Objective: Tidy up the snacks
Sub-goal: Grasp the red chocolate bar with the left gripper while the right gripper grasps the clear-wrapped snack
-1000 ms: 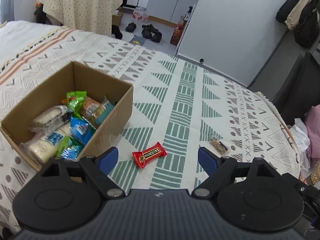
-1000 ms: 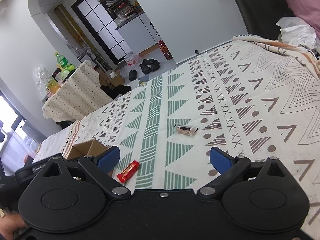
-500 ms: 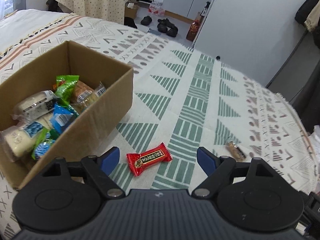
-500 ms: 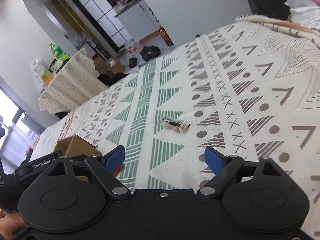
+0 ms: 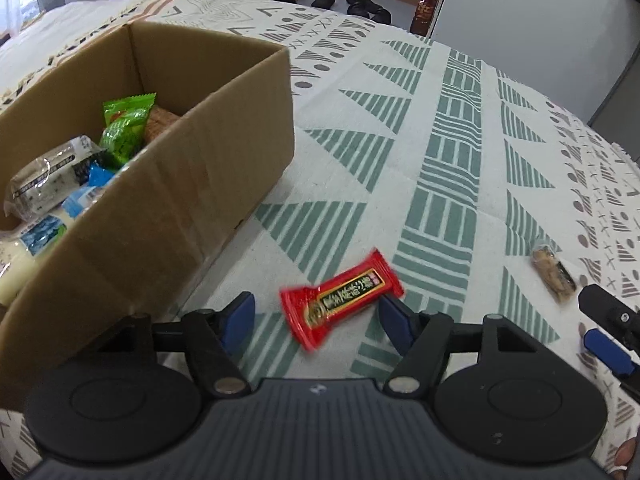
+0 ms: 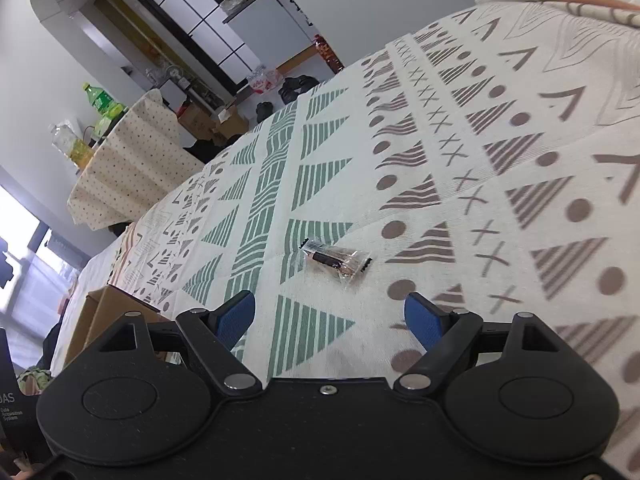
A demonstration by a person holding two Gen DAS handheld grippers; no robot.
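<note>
Beside the cardboard box [image 5: 192, 208] wall, left gripper [image 5: 316, 316] closing around red snack [image 5: 340, 298], perhaps touching, right gripper [image 6: 332, 316] closing, empty.

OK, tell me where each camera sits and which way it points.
Left wrist: on the left claw, angled steeply down at the red snack between its closing, not yet touching jaws; cardboard box alongside.
Right wrist: on the right claw, looking shallowly across the bed at the clear-wrapped snack.
Shared: the patterned blanket, box and clear-wrapped snack.

surface: patterned bedspread [image 5: 460, 128] | on it: cardboard box [image 5: 168, 216], red snack bar [image 5: 340, 300], clear-wrapped snack [image 6: 336, 260]
</note>
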